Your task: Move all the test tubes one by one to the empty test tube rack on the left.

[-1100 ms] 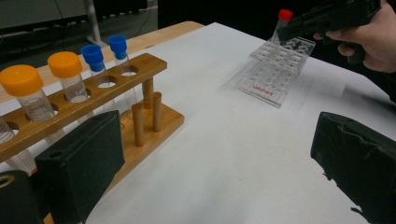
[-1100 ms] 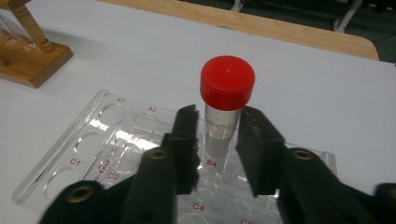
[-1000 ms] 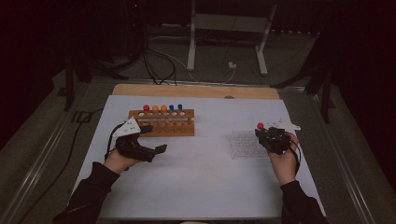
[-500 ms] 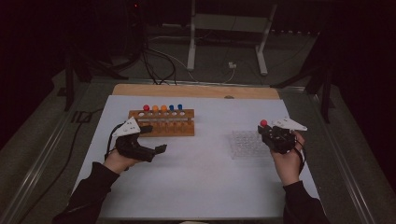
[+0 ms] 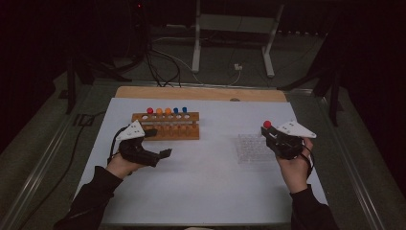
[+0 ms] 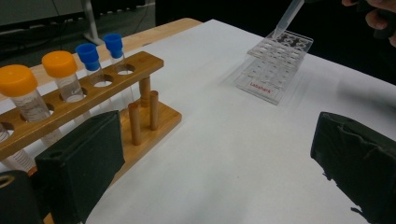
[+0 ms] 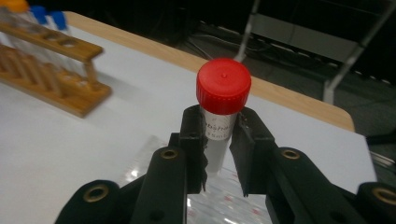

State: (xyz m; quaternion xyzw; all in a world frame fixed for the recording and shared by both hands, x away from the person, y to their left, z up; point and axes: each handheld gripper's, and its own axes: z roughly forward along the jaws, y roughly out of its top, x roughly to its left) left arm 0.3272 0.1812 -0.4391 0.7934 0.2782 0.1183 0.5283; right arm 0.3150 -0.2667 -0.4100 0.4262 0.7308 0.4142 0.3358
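White table [image 5: 210, 191]; wooden rack [image 5: 167, 132]; clear tray [image 5: 251, 149]

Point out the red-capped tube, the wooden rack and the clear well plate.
red-capped tube [image 7: 223, 85]: right gripper view, on its cap.
wooden rack [image 5: 184, 132]: high view, on its front rail.
clear well plate [image 6: 275, 70]: left gripper view, on its top face.

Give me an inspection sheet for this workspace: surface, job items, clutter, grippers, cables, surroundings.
Surface: white table top, wooden strip along the far edge.
Job's things: wooden tube rack holding one red-capped, two orange-capped and two blue-capped tubes; clear well plate flat on the table; red-capped tube held upright over the plate.
Clutter: nothing seen.
Grippers: left gripper open, beside the rack, holding nothing; right gripper shut on the red-capped tube, fingers below the cap.
Cables: black cable looping from the left gripper; more cables on the floor behind.
Surroundings: dark room, metal stand legs behind the table.
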